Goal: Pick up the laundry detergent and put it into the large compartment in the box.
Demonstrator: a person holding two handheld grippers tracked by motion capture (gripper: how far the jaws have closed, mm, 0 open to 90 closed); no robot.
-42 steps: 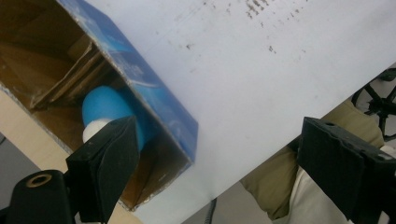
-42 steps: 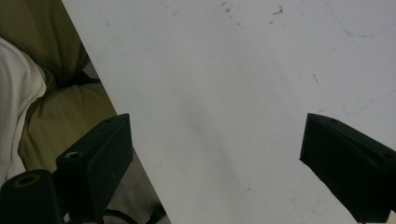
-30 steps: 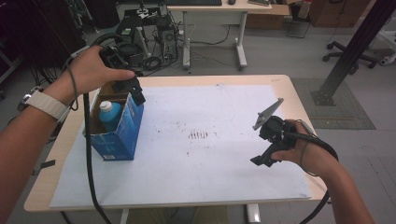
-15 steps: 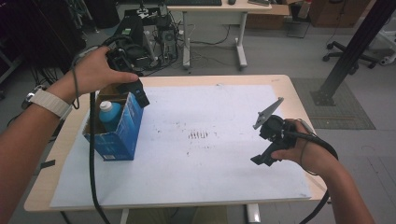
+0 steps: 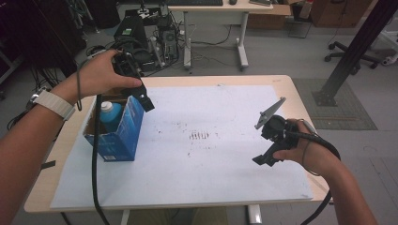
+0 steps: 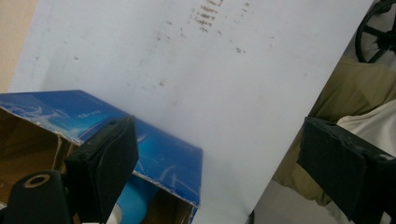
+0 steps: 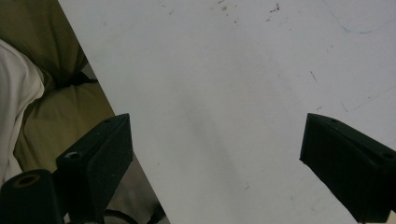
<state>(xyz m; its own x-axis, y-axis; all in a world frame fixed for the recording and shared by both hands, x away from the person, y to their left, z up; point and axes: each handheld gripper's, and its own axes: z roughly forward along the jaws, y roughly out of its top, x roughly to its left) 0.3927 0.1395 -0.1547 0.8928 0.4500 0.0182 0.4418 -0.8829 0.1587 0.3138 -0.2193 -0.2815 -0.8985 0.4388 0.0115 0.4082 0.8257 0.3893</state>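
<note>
L gripper (image 5: 146,102) is hovering w/ jaws spread wide, nothing between them, just above the blue box (image 5: 123,133) at approx. 9 o'clock on the table (image 5: 300,89). Bottle (image 5: 110,112) is standing inside the box. R gripper (image 5: 262,161) is idling at 4 o'clock, jaws apart, empty, over the white sheet (image 5: 211,164).

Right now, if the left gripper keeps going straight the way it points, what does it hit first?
Most likely the blue box: the left gripper hangs open over its near top edge, one jaw above the opening with the bottle inside. The other jaw lines up with the white sheet beside the box. Depth is hard to judge.
</note>
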